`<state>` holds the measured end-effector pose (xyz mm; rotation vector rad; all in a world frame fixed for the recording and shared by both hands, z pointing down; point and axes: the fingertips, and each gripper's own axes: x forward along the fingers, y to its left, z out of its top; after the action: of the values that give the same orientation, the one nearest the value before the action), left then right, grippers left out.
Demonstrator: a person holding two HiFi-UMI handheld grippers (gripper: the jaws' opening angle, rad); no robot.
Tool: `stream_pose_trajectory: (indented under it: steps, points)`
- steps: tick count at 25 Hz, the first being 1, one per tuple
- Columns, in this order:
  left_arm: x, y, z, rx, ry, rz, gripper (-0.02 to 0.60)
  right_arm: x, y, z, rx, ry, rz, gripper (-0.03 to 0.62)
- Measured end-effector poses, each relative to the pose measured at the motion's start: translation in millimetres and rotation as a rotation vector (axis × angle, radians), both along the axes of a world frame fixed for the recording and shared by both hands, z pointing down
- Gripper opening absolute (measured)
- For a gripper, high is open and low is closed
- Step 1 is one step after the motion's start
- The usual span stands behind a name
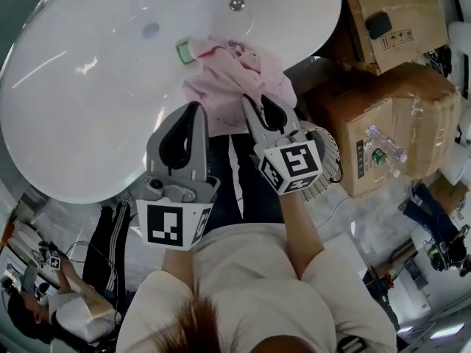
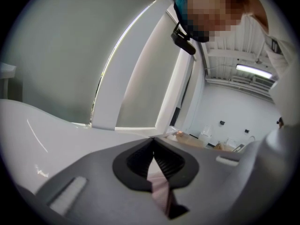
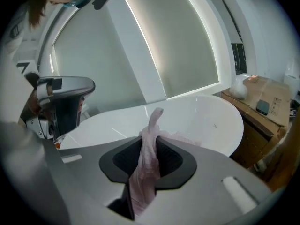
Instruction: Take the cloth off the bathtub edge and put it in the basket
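Note:
A pink cloth (image 1: 232, 68) lies bunched on the near rim of the white bathtub (image 1: 110, 87). My right gripper (image 1: 254, 103) is shut on its lower edge. In the right gripper view a fold of the cloth (image 3: 147, 158) stands up between the pads of the right gripper (image 3: 152, 130), with the bathtub (image 3: 201, 116) behind. My left gripper (image 1: 194, 109) is at the cloth's lower left edge. In the left gripper view the left gripper (image 2: 153, 146) has its tips together, with a strip of the cloth (image 2: 160, 189) pinched between the jaws. A white wire basket (image 1: 327, 149) sits on the floor, partly hidden under my right gripper.
A small green and white object (image 1: 184, 51) rests on the tub rim beside the cloth. Cardboard boxes (image 1: 383, 123) stand to the right of the tub, close to the basket. Another person (image 1: 59, 300) sits at the lower left. Cables and gear lie on the floor at the right.

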<state>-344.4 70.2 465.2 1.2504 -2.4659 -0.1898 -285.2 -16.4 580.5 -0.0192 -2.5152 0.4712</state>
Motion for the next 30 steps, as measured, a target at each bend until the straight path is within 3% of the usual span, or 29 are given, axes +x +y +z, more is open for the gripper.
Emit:
stream_pose_trajectory:
  steps: [10,23,26,30]
  points:
    - [-8.7,-1.8,-59.1,0.019,-0.061,0.009,0.049,-15.0,-16.8,-111.0,-0.016,-0.119,0.039,0.084]
    - [-27.6,-19.0,-194.5,0.148,-0.207,-0.007,0.049,-50.1,-44.4,-289.7,-0.005,-0.352,-0.005,0.084]
    - [-25.6,-24.3,-207.5,0.151,-0.242,0.001,0.049,-50.0,-51.0,-316.2,-0.008,-0.403,-0.005,0.084]
    - [-27.8,-18.3,-206.2,0.140,-0.228,-0.042,0.049,-48.9,-50.4,-329.4,-0.017,-0.427,-0.014,0.084]
